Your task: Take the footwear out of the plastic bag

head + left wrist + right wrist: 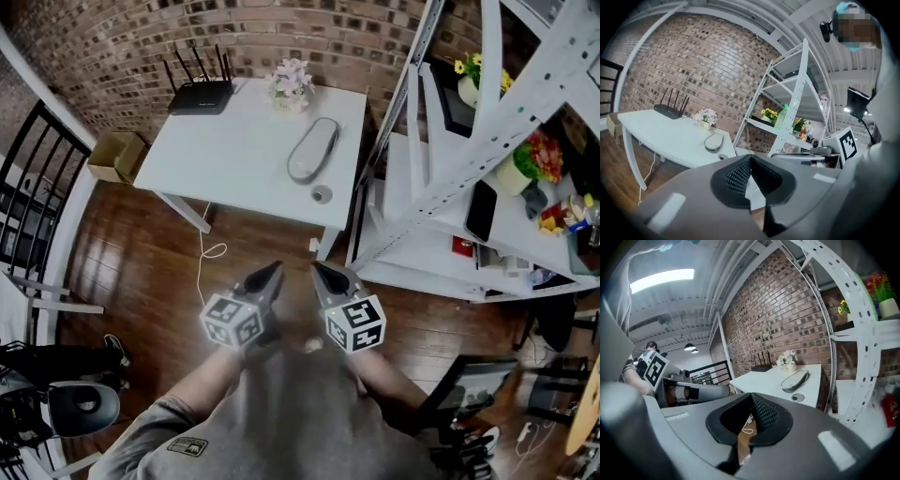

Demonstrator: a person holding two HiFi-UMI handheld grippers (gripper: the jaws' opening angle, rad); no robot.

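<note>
A flat grey oval bundle (312, 150), too far off to tell whether it is footwear in a bag, lies on the white table (234, 159) toward its right side. It also shows in the left gripper view as the grey bundle (714, 141) and in the right gripper view as the same bundle (796, 379). My left gripper (274, 270) and right gripper (319, 270) hang side by side close to my body, over the wooden floor and well short of the table. The left gripper (750, 157) and the right gripper (752, 395) are both shut, with nothing between the jaws.
On the table stand a black router (200, 94), a small flower pot (291, 82) and a small round disc (322, 194). A white shelf rack (450, 169) with clutter rises at the right. A cardboard box (114, 155), a floor cable (208, 258) and a black railing (28, 187) are at the left.
</note>
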